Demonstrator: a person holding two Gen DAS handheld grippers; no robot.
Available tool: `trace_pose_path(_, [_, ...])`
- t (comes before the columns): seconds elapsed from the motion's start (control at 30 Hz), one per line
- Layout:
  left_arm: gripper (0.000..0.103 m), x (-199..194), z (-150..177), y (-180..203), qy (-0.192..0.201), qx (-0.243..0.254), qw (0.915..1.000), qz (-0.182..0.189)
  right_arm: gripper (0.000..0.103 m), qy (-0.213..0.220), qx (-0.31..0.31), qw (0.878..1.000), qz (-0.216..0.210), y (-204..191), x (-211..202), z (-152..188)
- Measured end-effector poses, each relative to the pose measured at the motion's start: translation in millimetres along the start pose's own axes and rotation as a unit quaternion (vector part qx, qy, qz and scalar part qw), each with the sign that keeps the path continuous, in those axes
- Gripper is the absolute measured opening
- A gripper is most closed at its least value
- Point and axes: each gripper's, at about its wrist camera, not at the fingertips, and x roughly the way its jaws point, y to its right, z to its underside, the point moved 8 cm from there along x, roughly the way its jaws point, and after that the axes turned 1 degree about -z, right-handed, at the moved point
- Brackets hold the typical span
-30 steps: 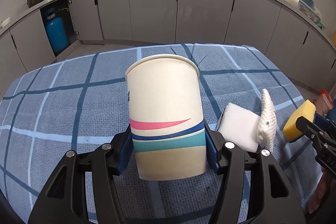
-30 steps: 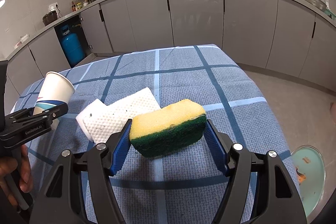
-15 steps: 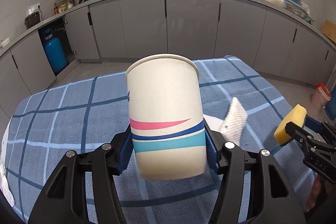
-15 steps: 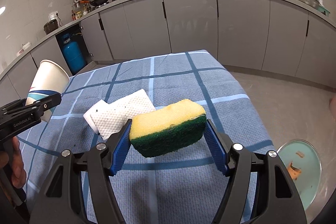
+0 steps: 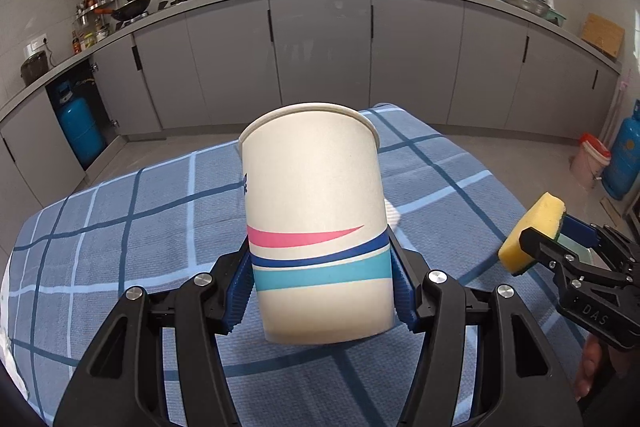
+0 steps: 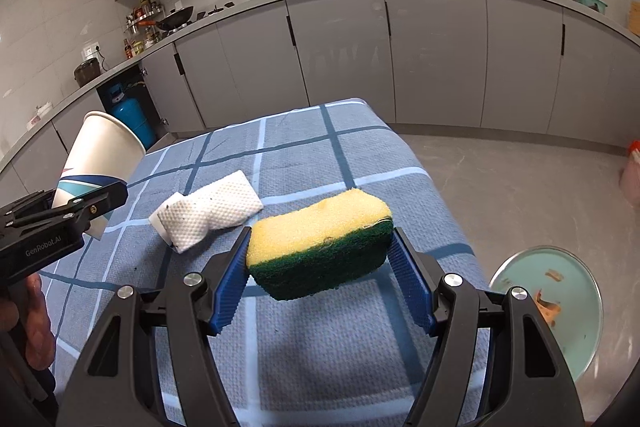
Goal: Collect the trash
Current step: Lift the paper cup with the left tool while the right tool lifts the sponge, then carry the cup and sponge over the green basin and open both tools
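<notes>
Both pickups done, disposal pending. Left claw (image 5: 320, 291) clamped on lower body of paper cup (image 5: 314, 211), upright, lifted clear of the checked cloth on the counter (image 5: 120, 227). Right claw (image 6: 320, 267) closed on the ends of yellow-green sponge (image 6: 320, 241), held level above the counter's right part. Left on the cloth: white crumpled wipe (image 6: 208, 209) (speckled, probably trash too). Round teal bin (image 6: 560, 307) on the floor, below and right of the sponge, some scraps inside; likely drop point. Neither item over it yet.
</notes>
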Motion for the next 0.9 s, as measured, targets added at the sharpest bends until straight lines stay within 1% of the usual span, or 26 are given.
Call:
trace_pose_path(0.33, [0.058, 1.5, 4.7, 55.6, -0.001, 0.039, 0.9985, 0.039, 0.067, 0.008, 0.027, 0.999, 0.020, 33.5, -17.3, 6.4])
trace_pose_path(0.53, [0.058, 7.7, 5.5, 84.0, -0.004, 0.060, 0.9968, 0.053, 0.067, 0.010, 0.046, 0.998, 0.035, 62.1, -23.7, 12.1])
trace_pose_path(0.7, [0.058, 14.8, 7.8, 111.0, -0.010, 0.079, 0.9946, 0.066, 0.067, 0.014, 0.062, 0.997, 0.047, 85.6, -28.9, 14.5])
trace_pose_path(0.9, [0.058, 21.0, 9.0, 153.0, -0.012, 0.109, 0.9899, 0.089, 0.067, 0.018, 0.086, 0.994, 0.067, 121.7, -36.5, 18.7])
